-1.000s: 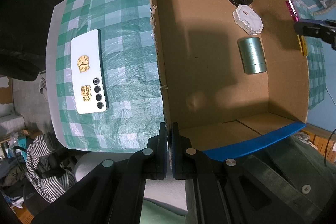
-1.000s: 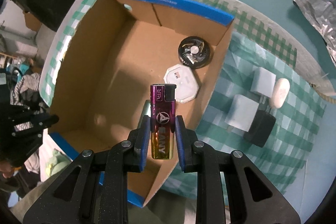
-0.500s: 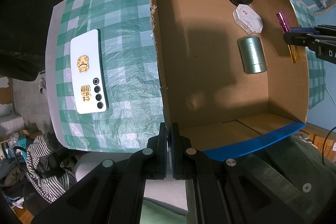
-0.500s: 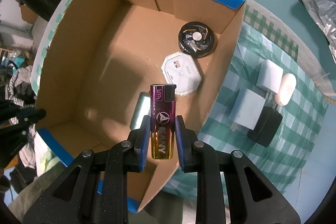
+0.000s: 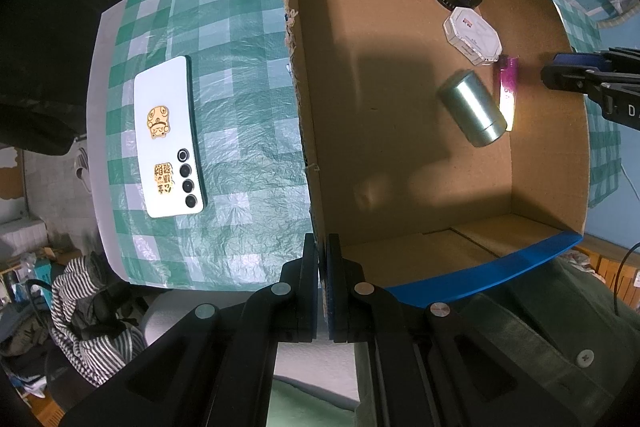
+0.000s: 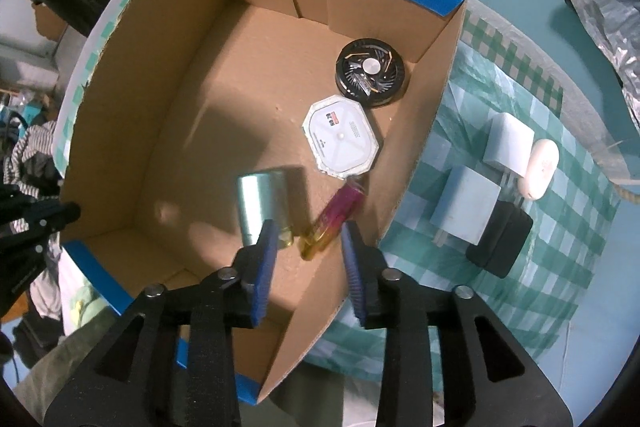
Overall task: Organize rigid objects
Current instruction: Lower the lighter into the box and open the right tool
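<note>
Right gripper [image 6: 308, 247], jaws opening, releases the purple lighter [image 6: 332, 217], which lies free on the cardboard box [image 6: 256, 115] floor beside the metal canister [image 6: 262, 205]. Left gripper [image 5: 322, 267] clamps the box wall. Withdraw straight upward, keeping clear of the wall.

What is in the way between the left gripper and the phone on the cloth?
Nothing visible. The phone lies alone on the checked cloth, left of the box. The left gripper is shut by the box's corner.
</note>
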A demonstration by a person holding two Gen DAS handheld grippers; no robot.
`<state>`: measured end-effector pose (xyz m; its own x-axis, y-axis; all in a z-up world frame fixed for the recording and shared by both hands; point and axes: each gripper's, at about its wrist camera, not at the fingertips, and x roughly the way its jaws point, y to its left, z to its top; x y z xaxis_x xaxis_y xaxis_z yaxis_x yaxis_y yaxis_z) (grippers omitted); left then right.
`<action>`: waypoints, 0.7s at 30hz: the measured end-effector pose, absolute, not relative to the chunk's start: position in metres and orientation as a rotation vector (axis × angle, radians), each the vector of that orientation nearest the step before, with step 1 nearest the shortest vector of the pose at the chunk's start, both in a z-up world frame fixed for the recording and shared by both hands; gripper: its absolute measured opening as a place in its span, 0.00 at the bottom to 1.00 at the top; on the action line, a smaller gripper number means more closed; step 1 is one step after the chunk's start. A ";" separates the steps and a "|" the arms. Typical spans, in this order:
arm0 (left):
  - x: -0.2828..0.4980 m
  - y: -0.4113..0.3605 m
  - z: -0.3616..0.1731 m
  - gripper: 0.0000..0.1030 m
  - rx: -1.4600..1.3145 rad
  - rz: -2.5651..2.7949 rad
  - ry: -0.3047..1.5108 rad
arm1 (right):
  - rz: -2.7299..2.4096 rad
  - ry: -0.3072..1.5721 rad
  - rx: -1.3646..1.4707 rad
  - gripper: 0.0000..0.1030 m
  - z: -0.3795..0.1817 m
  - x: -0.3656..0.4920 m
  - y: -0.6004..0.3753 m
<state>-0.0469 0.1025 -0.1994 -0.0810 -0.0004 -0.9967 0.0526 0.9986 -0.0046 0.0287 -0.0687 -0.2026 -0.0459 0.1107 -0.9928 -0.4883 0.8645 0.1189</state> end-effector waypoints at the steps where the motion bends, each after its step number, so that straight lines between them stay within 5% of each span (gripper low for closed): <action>1: -0.048 0.102 -0.199 0.03 0.042 -0.044 1.652 | 0.495 1.546 -0.308 0.33 -0.202 0.029 -0.069; 21: -0.047 0.102 -0.199 0.03 0.043 -0.043 1.653 | 0.503 1.492 -0.245 0.46 -0.167 0.029 -0.085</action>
